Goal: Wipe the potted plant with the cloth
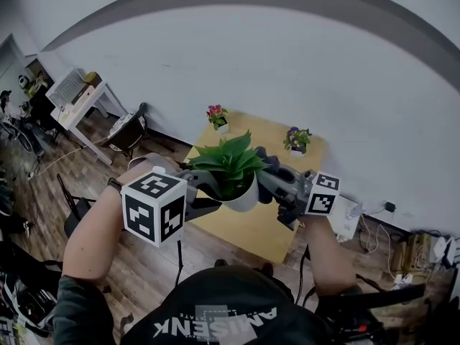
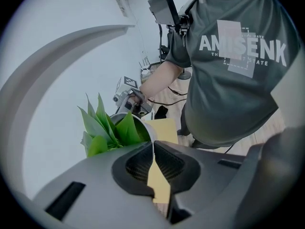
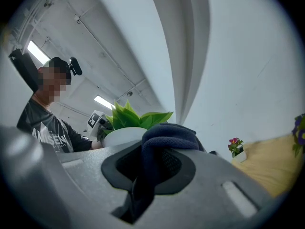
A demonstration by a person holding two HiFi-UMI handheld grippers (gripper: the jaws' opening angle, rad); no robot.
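Observation:
A potted plant with broad green leaves (image 1: pixel 230 162) in a white pot (image 1: pixel 244 196) hangs in the air above the yellow table (image 1: pixel 251 230). My left gripper (image 1: pixel 210 194) is shut on the pot's thin white rim (image 2: pixel 150 133), and the leaves (image 2: pixel 107 128) stand just past its jaws. My right gripper (image 1: pixel 272 184) is shut on a dark blue cloth (image 3: pixel 164 140), which bunches over the jaws beside the pot (image 3: pixel 125 136) at its right side. The cloth (image 1: pixel 263 165) shows dark against the pot. Whether it touches a leaf I cannot tell.
Two small flower pots stand on the table's far edge, one with pink blooms (image 1: pixel 216 117), one with purple (image 1: pixel 296 140). A white side table (image 1: pixel 75 95) and a chair (image 1: pixel 129 131) stand to the left on the wooden floor. Cables lie at the right wall (image 1: pixel 402 254).

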